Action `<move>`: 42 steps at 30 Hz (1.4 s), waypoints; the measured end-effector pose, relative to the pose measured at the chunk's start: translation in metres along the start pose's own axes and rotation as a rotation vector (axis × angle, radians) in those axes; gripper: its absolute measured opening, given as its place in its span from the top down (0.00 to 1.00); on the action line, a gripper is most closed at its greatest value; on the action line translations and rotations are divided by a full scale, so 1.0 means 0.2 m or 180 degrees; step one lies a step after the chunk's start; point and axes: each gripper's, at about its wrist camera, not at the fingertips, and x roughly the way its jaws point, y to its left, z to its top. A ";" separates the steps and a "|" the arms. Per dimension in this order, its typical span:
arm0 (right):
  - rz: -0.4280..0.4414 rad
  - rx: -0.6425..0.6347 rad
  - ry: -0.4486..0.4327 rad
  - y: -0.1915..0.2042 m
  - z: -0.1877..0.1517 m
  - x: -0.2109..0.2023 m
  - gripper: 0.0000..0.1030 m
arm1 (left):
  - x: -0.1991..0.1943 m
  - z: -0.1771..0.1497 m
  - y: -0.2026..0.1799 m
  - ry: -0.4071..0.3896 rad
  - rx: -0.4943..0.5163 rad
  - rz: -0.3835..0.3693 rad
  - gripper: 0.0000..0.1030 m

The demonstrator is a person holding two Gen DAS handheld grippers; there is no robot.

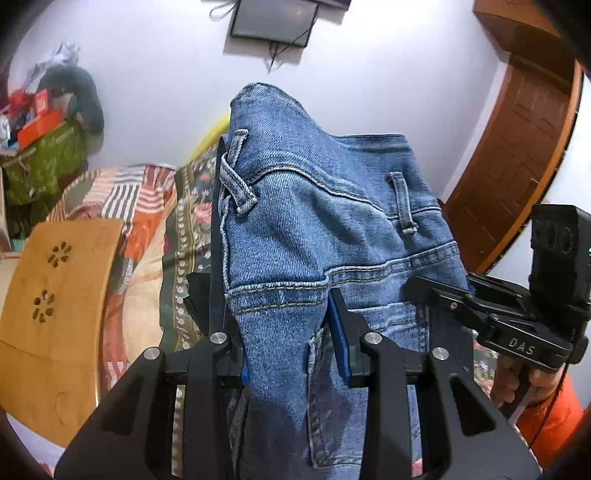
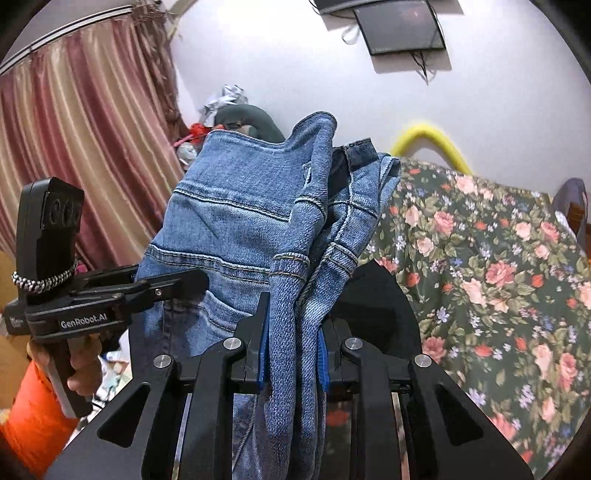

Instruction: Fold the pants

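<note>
A pair of blue jeans (image 1: 314, 221) is held up in the air above a bed, waistband uppermost, with belt loops and back yoke seams showing. My left gripper (image 1: 291, 332) is shut on a bunched part of the jeans near the waist. My right gripper (image 2: 291, 343) is shut on another bunch of the jeans (image 2: 236, 206) near the waistband edge. The right gripper also shows in the left wrist view (image 1: 439, 291), touching the cloth from the right. The left gripper shows in the right wrist view (image 2: 184, 284) at the left. The legs hang down out of sight.
A bed with a floral cover (image 2: 498, 277) lies below and right. A striped patchwork blanket (image 1: 140, 206) and a wooden lap table (image 1: 55, 295) lie to the left. A brown door (image 1: 517, 147), pink curtains (image 2: 81, 147), a clutter pile (image 1: 44, 129) and a wall screen (image 1: 273, 18) surround.
</note>
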 end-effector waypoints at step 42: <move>-0.0635 -0.0484 -0.0473 0.32 0.04 -0.70 0.71 | -0.64 -0.11 -0.21 -0.0502 0.0245 0.0504 0.55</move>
